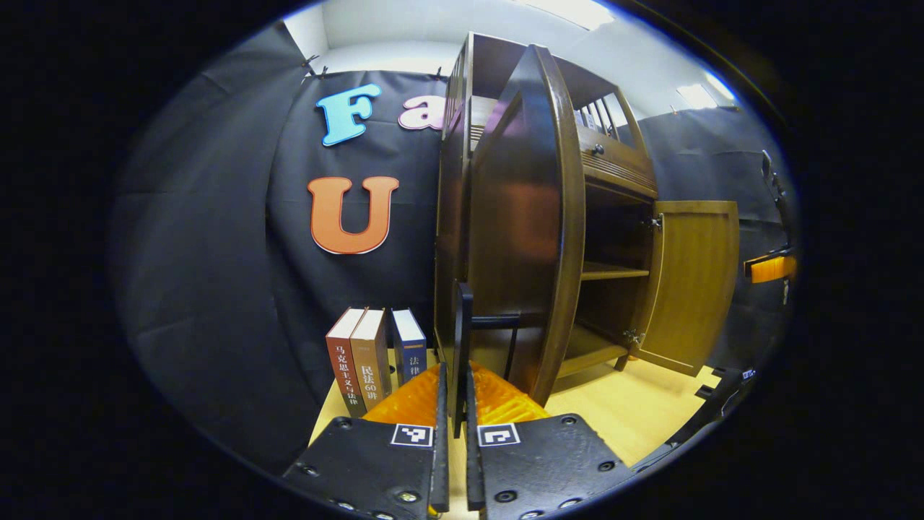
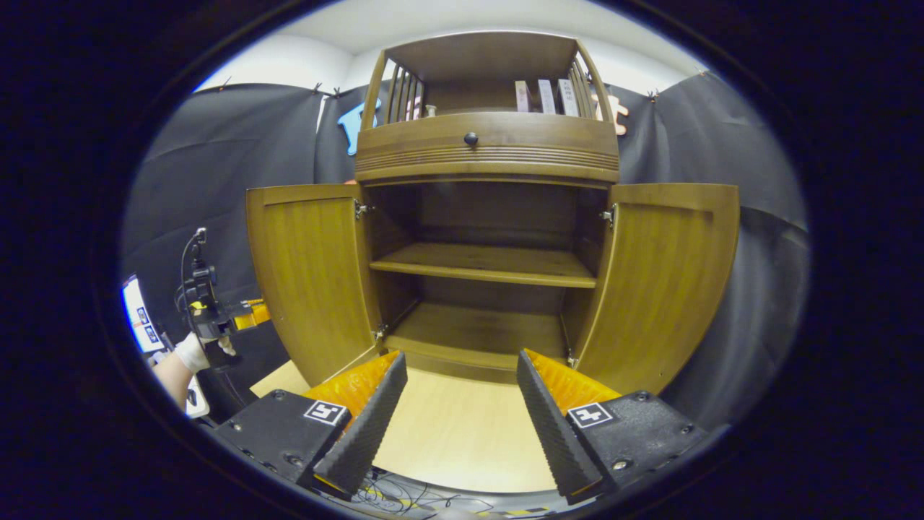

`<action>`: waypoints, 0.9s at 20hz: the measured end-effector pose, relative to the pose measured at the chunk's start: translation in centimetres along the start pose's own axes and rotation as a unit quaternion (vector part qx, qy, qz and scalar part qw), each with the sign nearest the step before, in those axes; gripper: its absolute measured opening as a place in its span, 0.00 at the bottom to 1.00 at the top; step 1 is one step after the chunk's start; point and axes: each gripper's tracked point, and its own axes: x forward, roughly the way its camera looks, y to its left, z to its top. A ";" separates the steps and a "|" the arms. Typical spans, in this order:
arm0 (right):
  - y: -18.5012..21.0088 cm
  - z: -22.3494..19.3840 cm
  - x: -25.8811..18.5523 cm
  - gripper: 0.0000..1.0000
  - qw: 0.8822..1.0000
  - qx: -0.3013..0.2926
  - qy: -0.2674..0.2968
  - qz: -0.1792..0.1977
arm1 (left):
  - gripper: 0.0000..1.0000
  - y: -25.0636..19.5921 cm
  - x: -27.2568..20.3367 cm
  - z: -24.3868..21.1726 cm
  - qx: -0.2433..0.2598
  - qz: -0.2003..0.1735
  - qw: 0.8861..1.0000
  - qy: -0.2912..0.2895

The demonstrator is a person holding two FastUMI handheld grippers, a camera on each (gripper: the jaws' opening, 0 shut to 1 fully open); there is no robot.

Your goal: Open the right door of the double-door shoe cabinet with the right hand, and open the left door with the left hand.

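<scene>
Black cloth walls close in the booth, and a pale wooden table (image 2: 462,433) carries the brown shoe cabinet (image 2: 487,152) at the centre of the right gripper view.

At the far left of the right gripper view, a gloved hand (image 2: 193,352) holds the left gripper (image 2: 249,314) low beside the cabinet, its tip reaching just behind the outer edge of the left door (image 2: 310,274). That door stands swung wide, its inner face to the camera. Right of it, the open interior shows one middle shelf (image 2: 484,263) and a floor board below. Above runs a drawer front with a dark round knob (image 2: 471,138), and on the top deck a few upright books (image 2: 546,96) stand behind slats. At the right of the frame, the right door (image 2: 668,282) also hangs fully open. Along the bottom, the right gripper (image 2: 462,390) hovers over the table in front of the cabinet, fingers spread wide and holding nothing.

In the left gripper view, three upright books (image 1: 375,357) stand on the table at lower left. Just right of them, at bottom centre, the left gripper's fingers (image 1: 440,426) are drawn narrow, clamping a thin dark handle (image 1: 462,347) on the left door (image 1: 527,231), seen here edge-on and filling the middle. Farther right the right door (image 1: 693,282) stands open.
</scene>
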 end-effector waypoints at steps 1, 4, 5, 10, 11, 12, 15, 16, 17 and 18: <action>-0.1 0.1 0.1 0.96 1.000 0.000 -0.001 0.000 | 0.06 0.0 -0.4 -0.2 0.000 -0.003 1.000 0.006; -0.5 0.0 0.4 0.96 1.000 -0.001 -0.002 -0.003 | 0.43 1.3 -1.2 -0.7 -0.011 0.025 1.000 0.010; -0.7 0.1 0.5 0.96 1.000 -0.007 -0.006 -0.007 | 0.55 1.7 -1.9 -0.7 -0.011 0.037 0.999 0.011; -1.2 0.3 1.0 0.96 1.000 -0.012 -0.015 -0.014 | 0.95 1.1 -5.2 0.5 0.022 0.095 0.995 0.016; -1.2 0.4 1.2 0.96 1.000 -0.010 -0.016 -0.013 | 1.00 0.6 -5.8 1.2 0.028 0.110 0.993 0.010; -1.2 0.4 1.3 1.00 1.000 -0.008 -0.017 -0.012 | 0.95 0.6 -6.4 2.2 0.032 0.136 0.990 -0.001; -1.5 0.5 1.8 0.96 1.000 -0.008 -0.019 -0.016 | 0.96 -1.9 -7.2 4.5 0.052 0.173 0.983 -0.016; -1.6 0.5 1.8 0.96 1.000 -0.007 -0.020 -0.018 | 0.95 -3.0 -7.2 5.6 0.064 0.176 0.982 -0.024; -1.9 0.6 2.0 0.96 1.000 -0.005 -0.021 -0.021 | 0.95 -3.8 -7.5 6.6 0.070 0.188 0.979 -0.031; -2.2 0.7 1.9 0.96 0.999 -0.003 -0.023 -0.024 | 0.96 -5.0 -7.3 7.8 0.073 0.188 0.978 -0.041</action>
